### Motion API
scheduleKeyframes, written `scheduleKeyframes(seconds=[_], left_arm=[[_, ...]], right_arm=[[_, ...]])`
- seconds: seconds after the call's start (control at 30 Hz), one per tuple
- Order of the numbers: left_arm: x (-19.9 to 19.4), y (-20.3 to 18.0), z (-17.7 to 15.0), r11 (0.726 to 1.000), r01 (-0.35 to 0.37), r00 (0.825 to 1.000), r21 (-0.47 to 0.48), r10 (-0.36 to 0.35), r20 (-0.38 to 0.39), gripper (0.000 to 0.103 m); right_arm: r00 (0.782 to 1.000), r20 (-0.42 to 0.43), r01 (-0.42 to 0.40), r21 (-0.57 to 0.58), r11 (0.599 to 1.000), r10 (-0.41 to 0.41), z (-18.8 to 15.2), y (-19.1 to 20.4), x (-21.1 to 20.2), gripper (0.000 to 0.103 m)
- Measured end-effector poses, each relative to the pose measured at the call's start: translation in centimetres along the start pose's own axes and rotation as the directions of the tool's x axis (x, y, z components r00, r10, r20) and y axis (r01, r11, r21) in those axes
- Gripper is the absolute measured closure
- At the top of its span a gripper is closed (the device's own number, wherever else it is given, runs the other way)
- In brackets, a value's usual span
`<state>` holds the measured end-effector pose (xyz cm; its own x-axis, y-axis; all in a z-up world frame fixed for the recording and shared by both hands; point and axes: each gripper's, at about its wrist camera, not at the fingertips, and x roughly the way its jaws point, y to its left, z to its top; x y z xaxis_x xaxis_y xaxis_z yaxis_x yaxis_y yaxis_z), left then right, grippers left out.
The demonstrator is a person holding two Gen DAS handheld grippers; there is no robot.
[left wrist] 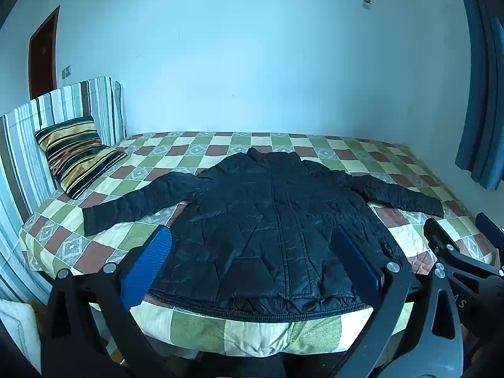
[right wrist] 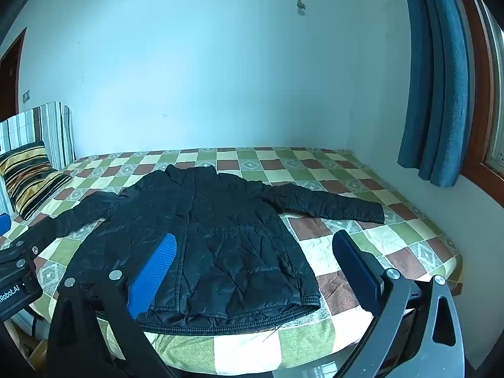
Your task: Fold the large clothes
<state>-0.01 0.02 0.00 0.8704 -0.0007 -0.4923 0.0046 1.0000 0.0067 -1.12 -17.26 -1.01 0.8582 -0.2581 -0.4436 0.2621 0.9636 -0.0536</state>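
Note:
A black quilted jacket [left wrist: 267, 220] lies flat on the checked bed [left wrist: 94, 252], front up, both sleeves spread out, hem toward me. It also shows in the right wrist view [right wrist: 201, 239]. My left gripper [left wrist: 252, 245] is open and empty, held above the jacket's hem end. My right gripper [right wrist: 252, 252] is open and empty, above the jacket's right hem corner. The right gripper's body shows in the left wrist view [left wrist: 456, 258].
A striped pillow [left wrist: 75, 154] leans on the striped headboard [left wrist: 63, 107] at the left. Blue curtains [right wrist: 438, 94] hang at the right by a window. A plain wall runs behind the bed. The bed's near edge is just below the grippers.

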Motion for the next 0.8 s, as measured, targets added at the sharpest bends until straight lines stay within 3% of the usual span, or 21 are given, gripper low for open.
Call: scheduleKeyframes(seconds=[0.8], left_arm=[[0.01, -0.20, -0.10, 1.000, 0.006, 1.000, 0.005, -0.005, -0.012, 0.002]], right_arm=[[1.000, -0.001, 0.000, 0.004, 1.000, 0.000, -0.05, -0.07, 0.08, 0.004]])
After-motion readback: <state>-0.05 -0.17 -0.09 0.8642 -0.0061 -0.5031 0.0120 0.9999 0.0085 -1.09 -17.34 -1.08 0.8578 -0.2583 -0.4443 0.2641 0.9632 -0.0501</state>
